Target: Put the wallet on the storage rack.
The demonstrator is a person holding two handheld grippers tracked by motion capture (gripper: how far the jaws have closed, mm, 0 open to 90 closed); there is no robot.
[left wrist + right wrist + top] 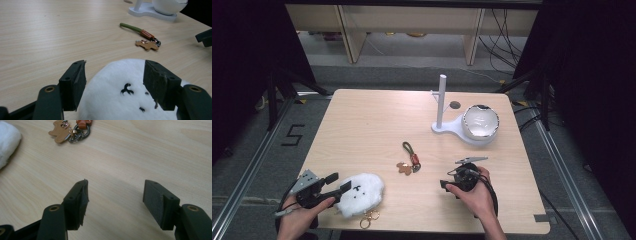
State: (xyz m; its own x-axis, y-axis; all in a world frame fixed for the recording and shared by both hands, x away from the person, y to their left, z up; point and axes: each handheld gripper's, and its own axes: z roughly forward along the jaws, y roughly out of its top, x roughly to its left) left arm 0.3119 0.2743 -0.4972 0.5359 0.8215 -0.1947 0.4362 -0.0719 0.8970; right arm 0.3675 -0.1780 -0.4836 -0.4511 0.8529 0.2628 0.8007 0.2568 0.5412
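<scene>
A white fluffy plush (360,194) with a small black stitched face lies near the table's front left, a gold key ring (369,218) at its near end. My left gripper (338,182) is at its left end. In the left gripper view the plush (112,87) lies between the widely spread jaws of the left gripper (115,63), and the pads do not visibly squeeze it. My right gripper (447,179) rests low at the front right, pointing left. Its jaws (115,182) stand wide open over bare wood.
A keychain (409,160) with a green strap, an orange tag and a gingerbread-shaped charm lies mid-table, between the two grippers. A white stand (447,127) with an upright post (441,97) carries a white bowl (480,121) at the back right.
</scene>
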